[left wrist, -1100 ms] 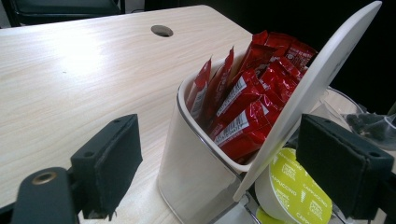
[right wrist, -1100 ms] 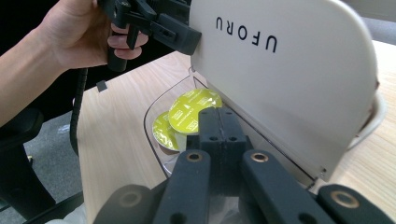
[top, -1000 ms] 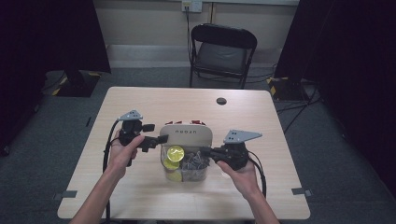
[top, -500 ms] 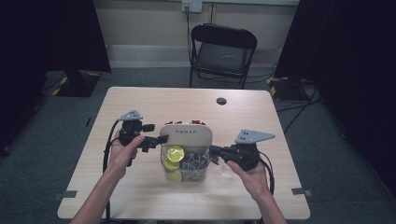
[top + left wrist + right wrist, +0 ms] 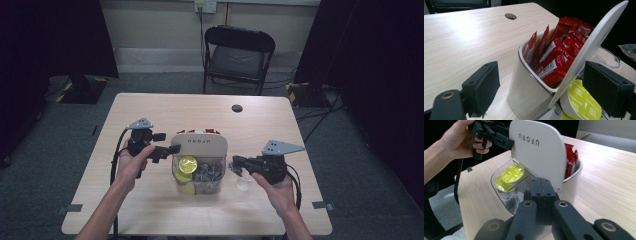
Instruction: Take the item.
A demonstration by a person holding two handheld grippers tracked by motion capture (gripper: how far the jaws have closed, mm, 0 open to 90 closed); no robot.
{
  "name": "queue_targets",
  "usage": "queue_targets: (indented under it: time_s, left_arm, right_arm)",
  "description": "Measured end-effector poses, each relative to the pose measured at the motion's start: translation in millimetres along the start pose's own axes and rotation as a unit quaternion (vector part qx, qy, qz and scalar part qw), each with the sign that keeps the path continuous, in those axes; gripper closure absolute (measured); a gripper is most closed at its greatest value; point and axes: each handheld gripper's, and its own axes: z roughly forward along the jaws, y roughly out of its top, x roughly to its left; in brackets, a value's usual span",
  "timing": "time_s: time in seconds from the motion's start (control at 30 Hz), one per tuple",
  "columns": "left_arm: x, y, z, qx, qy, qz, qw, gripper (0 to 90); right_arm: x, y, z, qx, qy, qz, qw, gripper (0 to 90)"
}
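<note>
Organiser (image 5: 199, 165) stands between the two claws on the counter (image 5: 165, 107), its white lid (image 5: 537, 150) tilted up. Red sachets (image 5: 555, 47) crowd its rear bin in the left claw's view; the right claw's view reveals yellow pods (image 5: 512, 173) in front. Left claw (image 5: 172, 148) gapes at the lid's edge; right claw (image 5: 234, 163) is pressed together, a clear film at its tip.

1. A pale wooden counter (image 5: 165, 115) stands on grey carpet (image 5: 60, 140), with a round cable hole (image 5: 237, 108) near its far edge.
2. A black folding chair (image 5: 239, 55) sits behind it, against a beige wall (image 5: 150, 22).
3. Dark curtains (image 5: 55, 40) hang on both sides.
4. A wall socket (image 5: 205, 6) holds a plugged cable.
</note>
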Motion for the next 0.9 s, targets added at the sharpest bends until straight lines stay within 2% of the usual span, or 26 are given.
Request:
queue_targets:
  time_s: [0.37, 0.9]
  left_arm:
    - [0.6, -0.4, 0.4, 0.0, -0.001, -0.001, 1.0, 13.7]
    - [1.4, -0.6, 0.4, 0.004, -0.001, -0.001, 1.0, 13.4]
  right_arm:
    - [-10.9, -3.8, -11.1, -0.01, -0.019, 0.01, 0.9997, 90.0]
    - [-27.7, -16.1, -14.5, 0.004, -0.049, 0.024, 0.9985, 90.0]
